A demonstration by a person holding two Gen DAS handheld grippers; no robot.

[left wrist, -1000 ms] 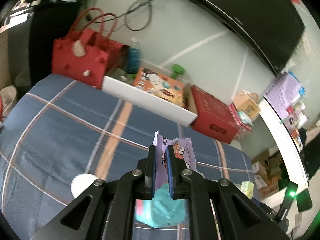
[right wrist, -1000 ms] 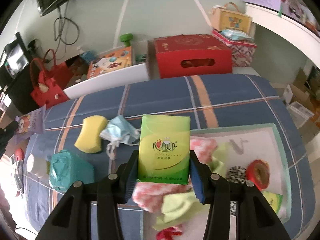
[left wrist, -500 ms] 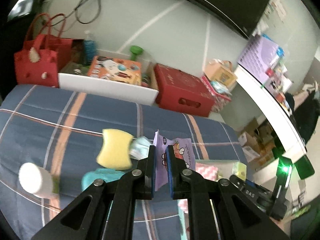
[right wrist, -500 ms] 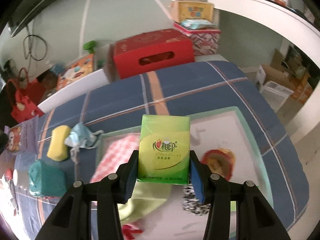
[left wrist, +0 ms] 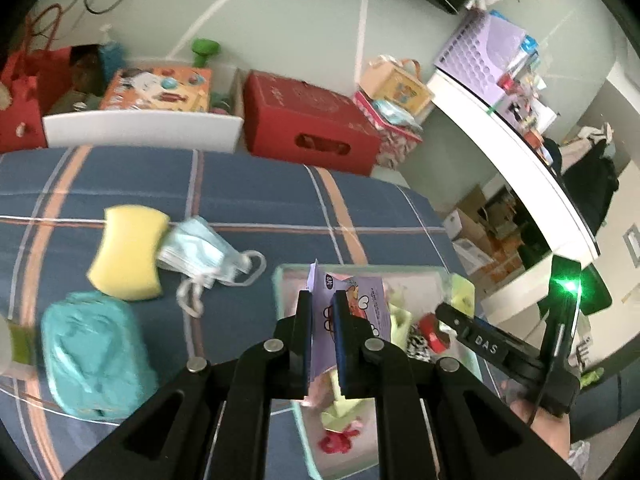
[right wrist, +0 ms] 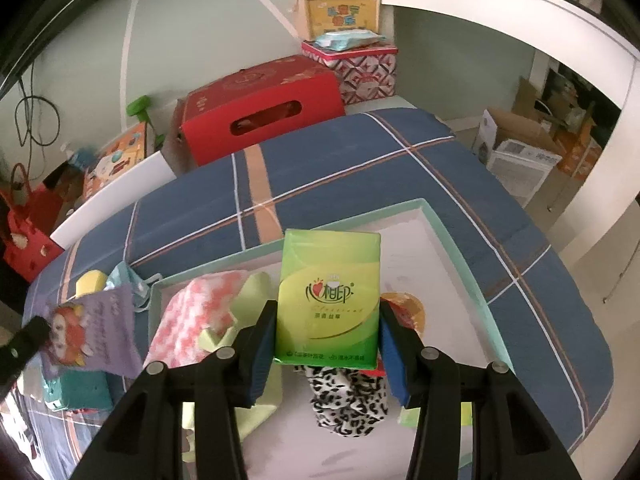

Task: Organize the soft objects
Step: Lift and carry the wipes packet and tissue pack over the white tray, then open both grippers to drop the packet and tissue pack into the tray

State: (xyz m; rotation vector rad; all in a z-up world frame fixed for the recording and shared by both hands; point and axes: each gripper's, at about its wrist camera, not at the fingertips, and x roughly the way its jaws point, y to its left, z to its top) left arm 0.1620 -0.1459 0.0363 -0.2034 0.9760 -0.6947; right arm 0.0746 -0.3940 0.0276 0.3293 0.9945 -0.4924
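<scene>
A flat purple printed packet [left wrist: 362,308] is pinched in the nearly closed left gripper [left wrist: 322,312]; a green tissue pack [right wrist: 329,298] is clamped by the half-spread right gripper [right wrist: 327,350], both above the mint-rimmed white tray [right wrist: 452,240]

"心相印" on green tissue pack [right wrist: 329,298]; "DAS" on right hand-held gripper [left wrist: 456,318]

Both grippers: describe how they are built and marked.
The left gripper and the right gripper are matte black plastic linkages with silver pivot bolts and two flat fingers lined with blue pads. In the left wrist view, the right gripper's side carries white lettering "DAS", a glowing green light and a thin black cable.
</scene>
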